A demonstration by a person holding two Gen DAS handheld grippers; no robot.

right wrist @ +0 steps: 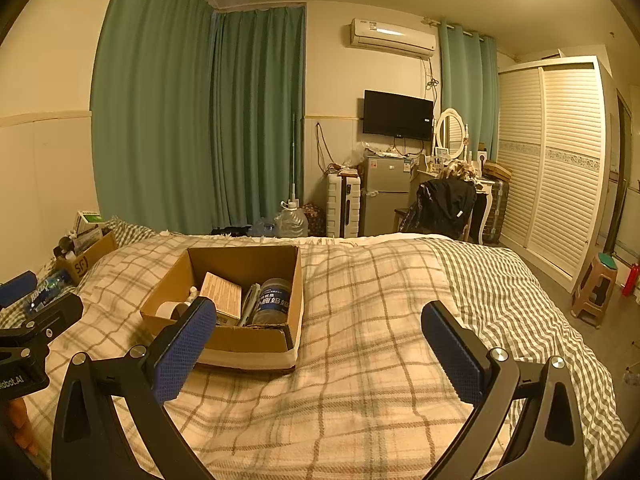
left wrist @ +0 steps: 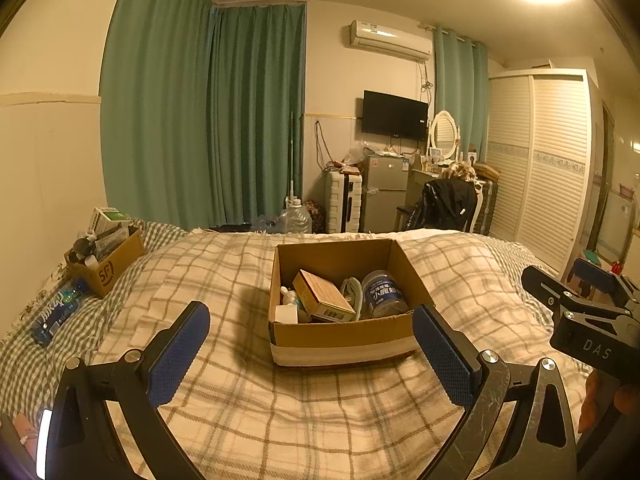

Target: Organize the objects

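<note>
right now the left gripper (left wrist: 312, 344) hangs low over the plaid blanket (left wrist: 328, 412) on the bed, its two blue-padded fingers (left wrist: 178, 354) spread wide apart with nothing between them but bedding. just past its fingertips sits an open cardboard box (left wrist: 340, 338), near the middle of the bed, a pale band running along the bottom of its front wall. inside it lie a brown carton (left wrist: 322, 296) tilted on its side, a blue-labelled jar (left wrist: 382, 294) against the right wall, a small white bottle (left wrist: 286, 298) in the left corner, and something grey and curved between carton and jar that is too unclear to name. the right gripper (right wrist: 320, 348) hovers over the blanket to the right of that same box, its fingers (right wrist: 454, 354) likewise held wide and holding nothing; its left pad overlaps the box's near corner in the right wrist view, though contact cannot be judged. far to the left, by the wall, a second box marked sf (left wrist: 108, 266) is stuffed with small items, and a blue water bottle (left wrist: 56, 310) lies flat on the checked sheet just in front of it. across the room stand green curtains (left wrist: 200, 112) and a wall tv (left wrist: 394, 115).
</note>
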